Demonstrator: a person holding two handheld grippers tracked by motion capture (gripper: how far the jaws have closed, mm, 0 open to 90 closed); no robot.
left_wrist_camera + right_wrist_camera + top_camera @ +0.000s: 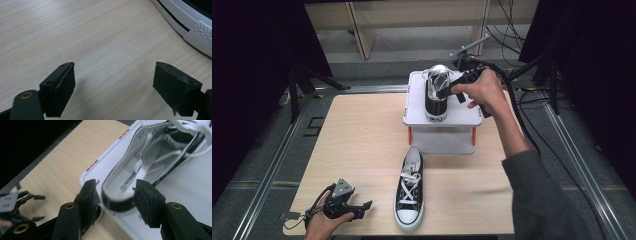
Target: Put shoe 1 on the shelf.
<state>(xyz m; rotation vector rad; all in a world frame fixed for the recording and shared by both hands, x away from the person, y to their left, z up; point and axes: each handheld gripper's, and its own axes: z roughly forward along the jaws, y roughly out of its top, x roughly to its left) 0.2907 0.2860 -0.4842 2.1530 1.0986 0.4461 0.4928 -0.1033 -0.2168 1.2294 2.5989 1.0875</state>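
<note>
A black-and-white sneaker (435, 95) stands on a white raised platform (462, 114) at the far side of the table. My right gripper (447, 91) is at that shoe, its jaws open on either side of the heel (117, 200) without pressing on it. A matching second sneaker (409, 192) lies on the wooden table (362, 140), toe toward the near edge. My left gripper (364, 207) rests low at the near left, open with nothing between its jaws (113, 85); the second sneaker's white toe cap (192, 25) lies just to its right.
The platform stands on short legs with orange trim at its left corner (410, 134). Metal rails (272, 165) run along both sides of the table. Cables (517, 105) trail behind the right hand. A wooden frame (362, 30) stands farther back.
</note>
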